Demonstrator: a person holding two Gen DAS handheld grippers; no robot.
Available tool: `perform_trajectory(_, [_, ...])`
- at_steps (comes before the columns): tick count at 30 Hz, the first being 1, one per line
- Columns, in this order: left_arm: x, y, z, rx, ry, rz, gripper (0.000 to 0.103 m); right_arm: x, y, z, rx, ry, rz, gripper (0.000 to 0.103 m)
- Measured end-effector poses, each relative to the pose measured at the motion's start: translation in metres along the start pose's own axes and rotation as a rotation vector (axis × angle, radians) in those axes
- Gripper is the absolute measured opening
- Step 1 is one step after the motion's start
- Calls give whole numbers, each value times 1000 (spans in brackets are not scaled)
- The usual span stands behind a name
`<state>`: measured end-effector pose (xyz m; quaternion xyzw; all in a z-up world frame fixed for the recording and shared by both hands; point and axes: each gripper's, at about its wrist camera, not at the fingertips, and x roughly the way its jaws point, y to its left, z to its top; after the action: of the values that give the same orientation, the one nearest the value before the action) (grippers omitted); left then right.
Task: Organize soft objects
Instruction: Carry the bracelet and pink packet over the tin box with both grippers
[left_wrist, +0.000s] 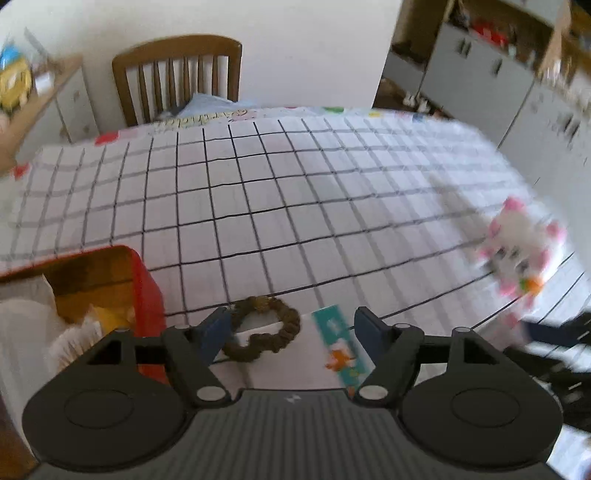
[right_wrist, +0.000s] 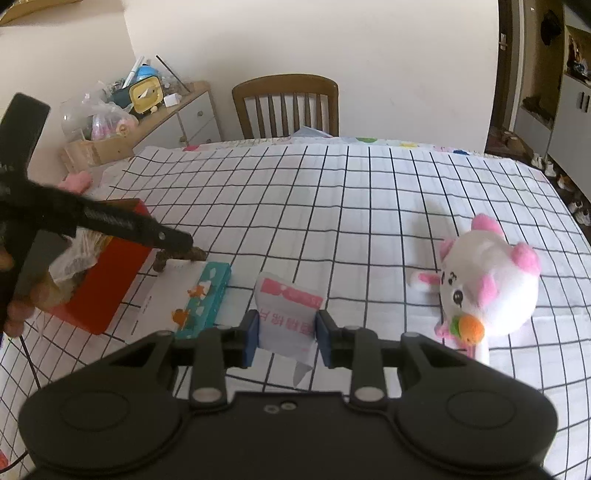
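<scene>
Your left gripper hangs w/ fingers released over the scrunchie by the red box; right gripper grasps the packet, prob box-bound.

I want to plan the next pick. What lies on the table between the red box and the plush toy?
In the right wrist view, between the red box and the plush toy lies a teal packet; then the white packet in the right gripper.

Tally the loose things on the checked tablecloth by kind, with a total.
White and pink plush toy: 1
Brown fabric hair scrunchie: 1
Teal printed flat packet: 1
White and pink tissue pack, in the right gripper: 1
Red storage box: 1
Total: 5
</scene>
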<state>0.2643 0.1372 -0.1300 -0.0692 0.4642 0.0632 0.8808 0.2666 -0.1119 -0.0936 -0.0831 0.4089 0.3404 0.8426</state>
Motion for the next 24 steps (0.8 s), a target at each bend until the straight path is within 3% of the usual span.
perform_trajectory(5, [19, -5, -8, 36, 1, 64, 70, 3, -1, -2, 7, 11, -1, 31])
perform_trajectory(6, [20, -4, -9, 36, -3, 63, 66, 4, -1, -3, 4, 15, -2, 31])
perform_trajectory(8, [23, -3, -9, 37, -2, 73, 45, 5, 0, -4, 0, 20, 0, 31])
perform_trajectory(9, [24, -2, -9, 33, 1, 71, 40, 5, 0, -4, -2, 24, 2, 31])
perform_trajectory(17, [23, 6, -9, 17, 2, 52, 14, 9, -1, -3, -3, 39, 5, 31])
perform_trajectory(24, [19, 13, -6, -40, -21, 45, 11, 7, 3, 1, -12, 32, 2, 31])
